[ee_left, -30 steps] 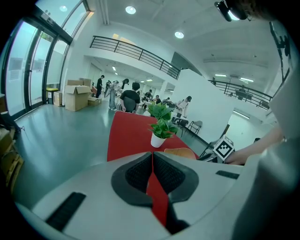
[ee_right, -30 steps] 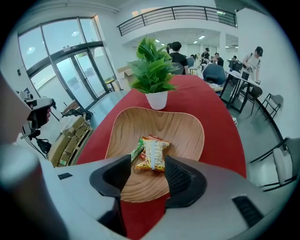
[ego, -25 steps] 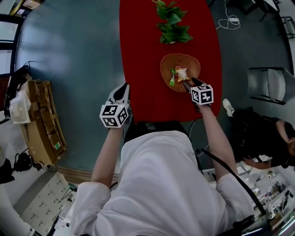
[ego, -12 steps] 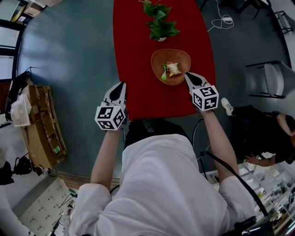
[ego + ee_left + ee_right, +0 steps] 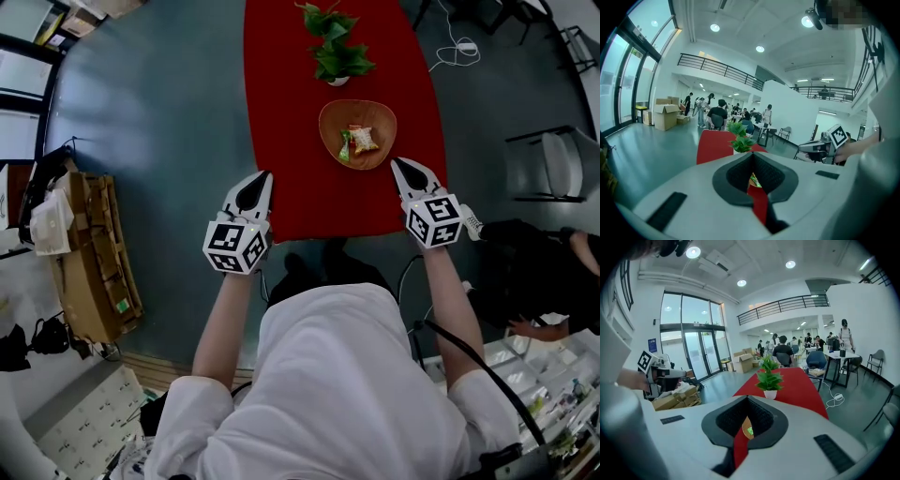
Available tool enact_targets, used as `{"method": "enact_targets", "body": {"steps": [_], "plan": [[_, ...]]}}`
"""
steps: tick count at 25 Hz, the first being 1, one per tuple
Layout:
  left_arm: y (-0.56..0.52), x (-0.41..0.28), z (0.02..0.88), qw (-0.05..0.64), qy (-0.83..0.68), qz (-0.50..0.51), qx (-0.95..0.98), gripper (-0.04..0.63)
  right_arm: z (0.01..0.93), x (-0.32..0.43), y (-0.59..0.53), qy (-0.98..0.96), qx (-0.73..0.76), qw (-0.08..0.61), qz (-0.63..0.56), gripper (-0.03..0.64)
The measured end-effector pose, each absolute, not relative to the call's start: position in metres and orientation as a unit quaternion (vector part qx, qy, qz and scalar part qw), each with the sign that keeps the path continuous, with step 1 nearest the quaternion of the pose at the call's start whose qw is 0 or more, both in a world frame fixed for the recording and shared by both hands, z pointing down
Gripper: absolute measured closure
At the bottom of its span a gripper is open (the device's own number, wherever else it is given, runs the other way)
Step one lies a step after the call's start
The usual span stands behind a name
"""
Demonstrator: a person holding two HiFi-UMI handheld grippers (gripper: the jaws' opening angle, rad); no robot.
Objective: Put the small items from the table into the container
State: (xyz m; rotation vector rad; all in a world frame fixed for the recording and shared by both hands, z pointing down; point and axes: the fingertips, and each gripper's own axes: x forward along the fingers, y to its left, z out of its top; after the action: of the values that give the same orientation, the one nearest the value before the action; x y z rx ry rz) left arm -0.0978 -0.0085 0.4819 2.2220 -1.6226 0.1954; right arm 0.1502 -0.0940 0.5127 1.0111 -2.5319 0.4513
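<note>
Looking straight down, the long red table (image 5: 309, 202) runs from the top of the frame to the middle, with a potted plant (image 5: 333, 47) near its top end. Just below the plant sits the wooden bowl (image 5: 330, 141), which looks like the container.

Both tongs hover over the table's near end, apart from the bowl. The left gripper (image 5: 263, 175) is lower left of it and the right gripper (image 5: 397, 163) lower right, both clenched tight on nothing.

The small items are a couple of snack packets (image 5: 361, 141), one orange-ish and one green, lying inside the bowl. They look feather-light, with crinkly, slippery film, so pinching a crimped end seam is probably the safest hold.

Print on them is too small to read. The marker cubes (image 5: 234, 246) only carry black-and-white squares.
</note>
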Motion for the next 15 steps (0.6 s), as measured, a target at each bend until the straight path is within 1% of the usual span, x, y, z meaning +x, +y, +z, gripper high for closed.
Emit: {"method": "enact_targets", "body": {"steps": [7,15], "plan": [[0.033,-0.116,0.475,0.184,-0.576,0.057,0.795,0.587,0.494,0.150,-0.039,-0.891,0.397,0.151,0.163,0.604],[0.112,-0.131,0.455,0.164,-0.548,0.067,0.817,0.586,0.468,0.148,0.064,-0.876,0.434,0.130,0.163,0.604]]}}
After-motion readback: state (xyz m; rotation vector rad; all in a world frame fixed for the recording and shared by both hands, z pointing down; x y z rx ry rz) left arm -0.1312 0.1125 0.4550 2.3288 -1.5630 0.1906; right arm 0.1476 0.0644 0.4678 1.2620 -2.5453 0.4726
